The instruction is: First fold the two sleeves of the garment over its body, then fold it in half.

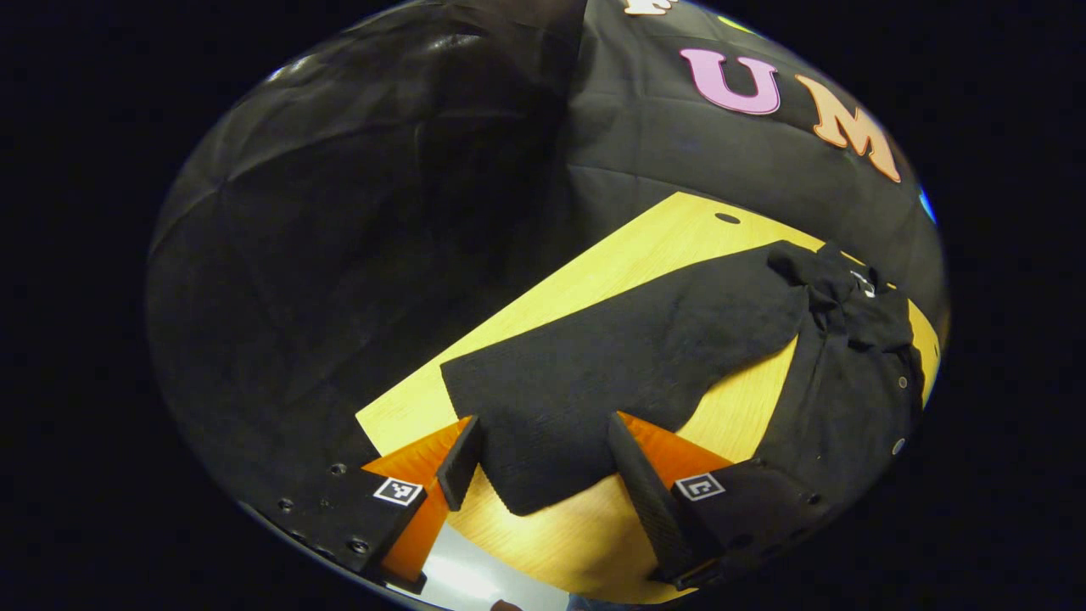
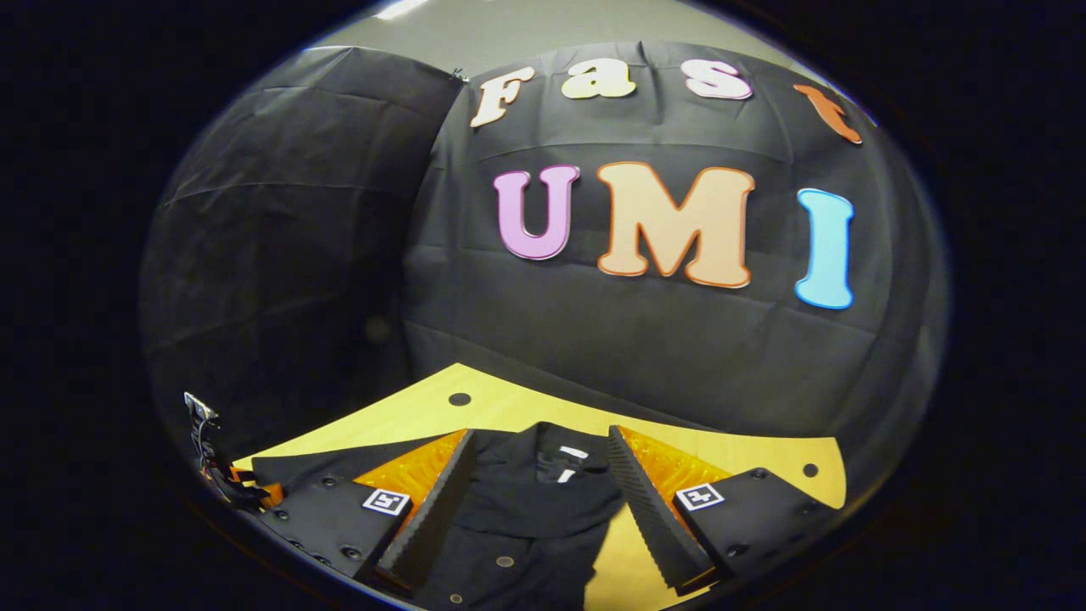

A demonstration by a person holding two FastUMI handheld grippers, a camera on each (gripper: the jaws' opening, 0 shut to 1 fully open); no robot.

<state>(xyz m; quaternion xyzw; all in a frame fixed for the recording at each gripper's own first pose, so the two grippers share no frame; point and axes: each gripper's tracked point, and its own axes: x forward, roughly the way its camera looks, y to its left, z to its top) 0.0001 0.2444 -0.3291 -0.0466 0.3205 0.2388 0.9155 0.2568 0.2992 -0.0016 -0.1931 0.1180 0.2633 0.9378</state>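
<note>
Meanwhile, a black button-front shirt (image 1: 679,356) lies spread on the wooden table (image 1: 594,263), one sleeve (image 1: 543,424) between the left gripper (image 1: 543,467)'s parted fingers. Right gripper (image 2: 534,492), fingers released, hovers over the collar (image 2: 560,462); the shirt's lower body is cut off.

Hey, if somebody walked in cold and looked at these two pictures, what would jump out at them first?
Probably the black garment spread on the yellow wooden table, one sleeve stretched toward the open left hand-held gripper, whose fingers sit on either side of the cuff. In the right gripper view, the open right hand-held gripper frames the garment's collar near the table's far edge.
</note>
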